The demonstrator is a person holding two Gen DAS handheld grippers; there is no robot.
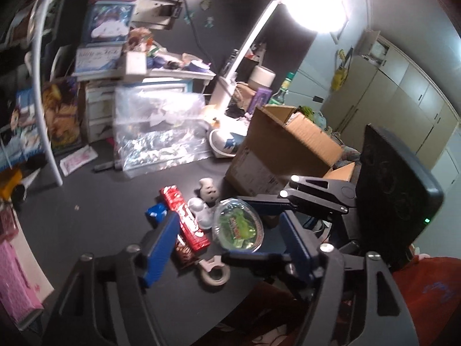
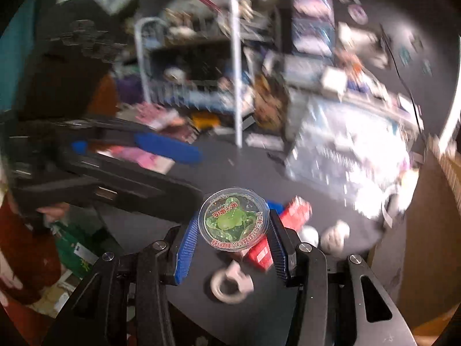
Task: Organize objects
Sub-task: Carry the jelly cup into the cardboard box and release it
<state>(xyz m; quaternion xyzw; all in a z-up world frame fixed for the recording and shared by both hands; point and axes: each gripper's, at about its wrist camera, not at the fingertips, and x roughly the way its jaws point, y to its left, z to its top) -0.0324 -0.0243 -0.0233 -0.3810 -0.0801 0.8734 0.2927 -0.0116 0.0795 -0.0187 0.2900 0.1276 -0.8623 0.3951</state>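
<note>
My right gripper (image 2: 234, 226) is shut on a round clear cup of green jelly (image 2: 233, 222), held above the dark table; the cup also shows in the left wrist view (image 1: 238, 224), between the right gripper's blue pads. My left gripper (image 1: 227, 233) is open and empty above a red snack box (image 1: 185, 217), a brown packet (image 1: 184, 252), a blue item (image 1: 157, 212) and a grey ring-shaped clip (image 1: 213, 271). Two small pale figurines (image 1: 208, 191) lie behind. The red box (image 2: 288, 225) and the ring clip (image 2: 232, 284) lie below the held cup.
An open cardboard box (image 1: 288, 150) stands right of the pile on the dark table (image 1: 115, 201). A clear plastic bag (image 1: 161, 132) lies behind, beside a lit desk lamp (image 1: 247, 49). A white wire rack (image 2: 236, 80) and cluttered boxes line the back.
</note>
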